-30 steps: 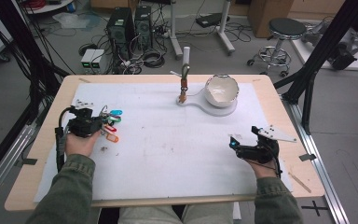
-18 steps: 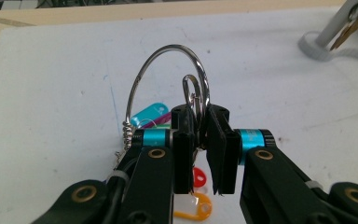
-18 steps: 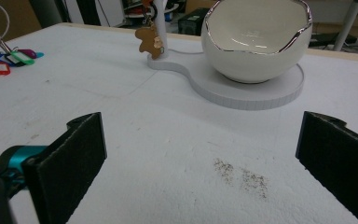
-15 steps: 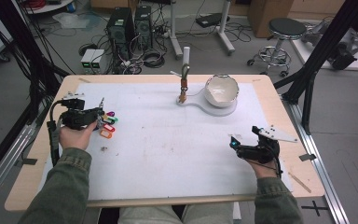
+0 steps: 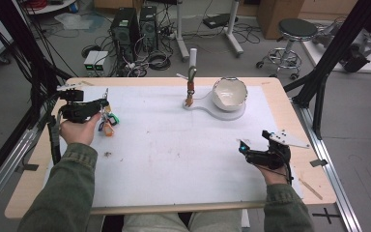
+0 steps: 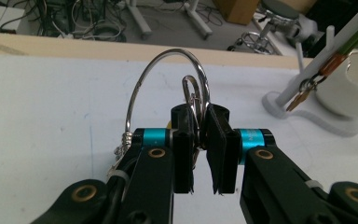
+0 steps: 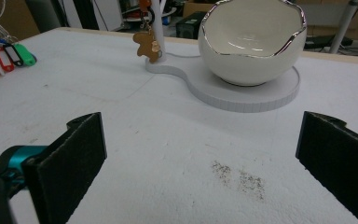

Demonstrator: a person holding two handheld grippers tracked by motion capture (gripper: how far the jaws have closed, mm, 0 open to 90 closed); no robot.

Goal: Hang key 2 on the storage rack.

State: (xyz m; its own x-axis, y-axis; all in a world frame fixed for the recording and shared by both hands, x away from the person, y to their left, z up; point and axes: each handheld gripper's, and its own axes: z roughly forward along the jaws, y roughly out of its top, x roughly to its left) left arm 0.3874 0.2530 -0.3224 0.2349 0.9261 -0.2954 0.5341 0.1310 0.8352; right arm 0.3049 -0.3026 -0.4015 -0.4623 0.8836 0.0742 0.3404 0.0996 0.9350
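Keys (image 5: 107,122) hung off the table at the left from their ring, pinched tight in my left claw (image 6: 199,122). Lifting was done; hanging them on the far stand (image 5: 192,77) remained. My right claw (image 7: 200,163) gaped empty.

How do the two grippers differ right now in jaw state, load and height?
The left gripper has its jaws shut on a key ring; the right gripper stands wide open with nothing between its pads. The left one is held up off the table, coloured tags dangling below it; the right one sits low by the table's right edge. Both have black pads and teal fittings.
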